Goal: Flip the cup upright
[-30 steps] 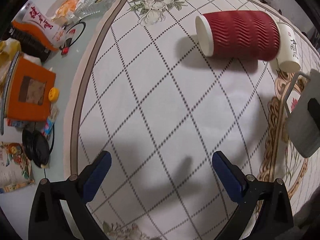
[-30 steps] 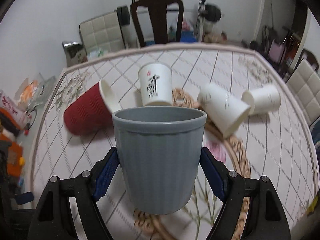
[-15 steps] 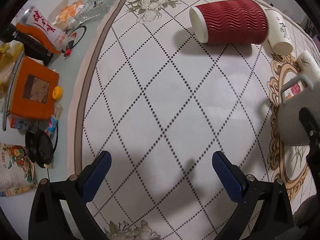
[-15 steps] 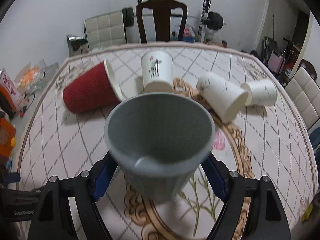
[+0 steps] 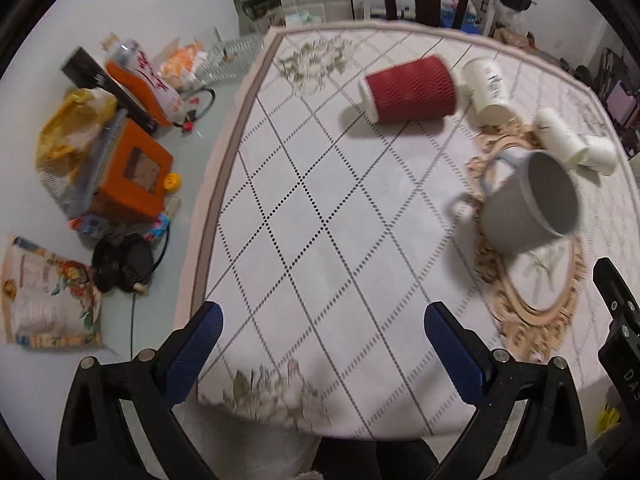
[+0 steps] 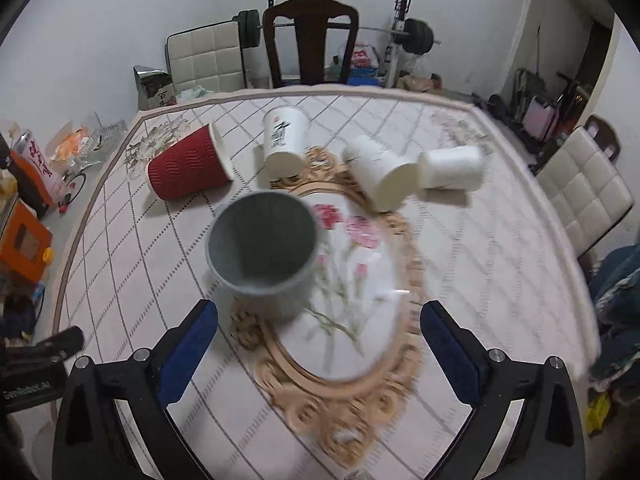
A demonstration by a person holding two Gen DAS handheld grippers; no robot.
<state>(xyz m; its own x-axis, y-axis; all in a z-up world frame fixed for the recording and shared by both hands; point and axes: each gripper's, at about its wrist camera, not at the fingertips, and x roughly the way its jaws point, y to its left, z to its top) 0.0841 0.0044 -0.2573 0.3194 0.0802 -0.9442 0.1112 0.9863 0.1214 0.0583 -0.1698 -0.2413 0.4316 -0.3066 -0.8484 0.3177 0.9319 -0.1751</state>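
Right wrist view: right gripper [image 6: 318, 318] has jaws spread wide, nothing between the blue pads [image 6: 188, 346]. Just ahead, at 11 o'clock from the pads, the grey cup [image 6: 262, 254] stands mouth-up on the tablecloth [image 6: 500, 280], at the left edge of the gold oval frame print [image 6: 348, 396]. Whether it stands fully plumb I cannot tell; the frame is motion-blurred. Not touching either finger.

Farther out: red ripple paper cup [image 6: 188, 164] on its side at 10 o'clock, rim toward centre. White paper cup with black calligraphy [image 6: 284, 144] at 12 o'clock, wide end up. Two plain white paper cups [image 6: 382, 174] [image 6: 452, 168] lie on their sides at 1 o'clock, touching. Dark wooden chair [image 6: 314, 38] beyond the far table edge.

Left wrist view: left gripper [image 5: 322, 328] likewise wide open, empty, over the near table edge. Grey cup [image 5: 528, 204] at 2 o'clock, well apart from it. Red ripple cup [image 5: 412, 90] at 12 o'clock. Orange box [image 5: 134, 172] and black headphones [image 5: 122, 266] at 9 to 10 o'clock, off the cloth.
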